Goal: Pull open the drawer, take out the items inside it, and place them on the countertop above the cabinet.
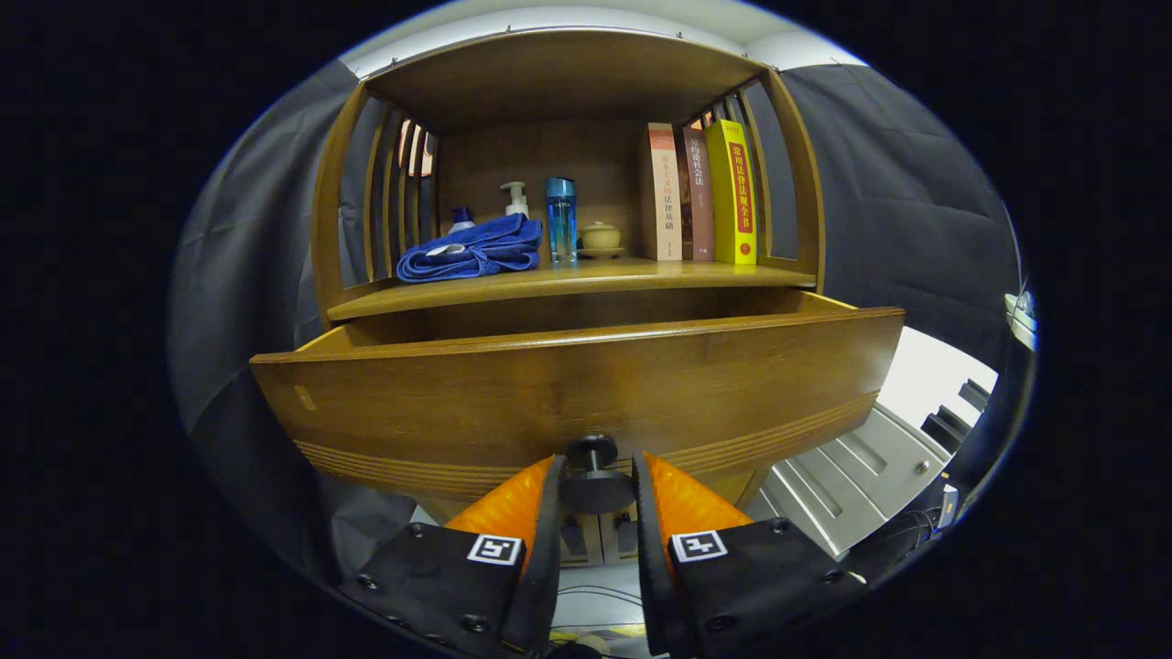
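Drawer (586, 384), a wide brown wooden box with a grooved band along the lower front panel, stands pulled well out from the wooden cabinet (348, 183), directly ahead of the gripper (593, 480). Its front panel blocks the interior; contents cannot be seen from this angle.

Gripper condition: narrow, both fingers (540, 508) closed against the small dark round knob (593, 476) at the lower centre of the drawer front, one on each side. The knob sits squarely between them.

Handling assessment: the drawer appears to be solid timber, rigid and moderately heavy, and likely to slide straight on its runners if pulled level. The knob is the only purchase on the front. It is small, smooth and round, so slippage is possible under an off-axis pull; the neck behind the head looks the safer hold.

Countertop (568, 276), the wooden shelf surface just above the drawer, already carries a folded blue cloth (472, 249), a white pump bottle (515, 197), a blue translucent bottle (561, 218), a small cream lidded cup on a saucer (601, 238) and three upright books (700, 192). Free space lies along the front edge between the cloth and the books.

Judgement: the opening step looks largely complete; the items remain to be retrieved.
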Tool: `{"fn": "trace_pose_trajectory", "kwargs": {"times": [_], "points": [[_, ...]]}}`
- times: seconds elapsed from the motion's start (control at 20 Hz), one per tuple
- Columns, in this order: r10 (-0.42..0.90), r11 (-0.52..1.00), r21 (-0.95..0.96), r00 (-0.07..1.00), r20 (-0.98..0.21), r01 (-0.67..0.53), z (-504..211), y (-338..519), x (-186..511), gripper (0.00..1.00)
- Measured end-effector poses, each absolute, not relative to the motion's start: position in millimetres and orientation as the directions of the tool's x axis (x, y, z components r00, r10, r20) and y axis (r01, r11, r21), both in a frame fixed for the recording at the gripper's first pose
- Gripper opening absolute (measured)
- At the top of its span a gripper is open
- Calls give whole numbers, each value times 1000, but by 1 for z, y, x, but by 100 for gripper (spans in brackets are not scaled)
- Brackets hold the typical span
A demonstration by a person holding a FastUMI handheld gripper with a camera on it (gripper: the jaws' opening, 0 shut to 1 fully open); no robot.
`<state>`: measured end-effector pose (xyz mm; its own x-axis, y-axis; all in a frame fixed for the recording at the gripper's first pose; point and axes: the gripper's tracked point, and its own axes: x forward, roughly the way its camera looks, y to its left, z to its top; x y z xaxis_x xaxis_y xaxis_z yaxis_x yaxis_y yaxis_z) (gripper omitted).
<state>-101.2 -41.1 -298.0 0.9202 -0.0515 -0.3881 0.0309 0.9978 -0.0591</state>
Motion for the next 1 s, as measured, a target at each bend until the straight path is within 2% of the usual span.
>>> {"fn": "trace_pose_trajectory", "kwargs": {"times": [0.85, 1.0], "points": [[-66, 997, -66, 916, -395, 43, -288, -48, -149, 46], [-67, 997, -64, 917, -394, 45, -287, -49, -151, 42]]}}
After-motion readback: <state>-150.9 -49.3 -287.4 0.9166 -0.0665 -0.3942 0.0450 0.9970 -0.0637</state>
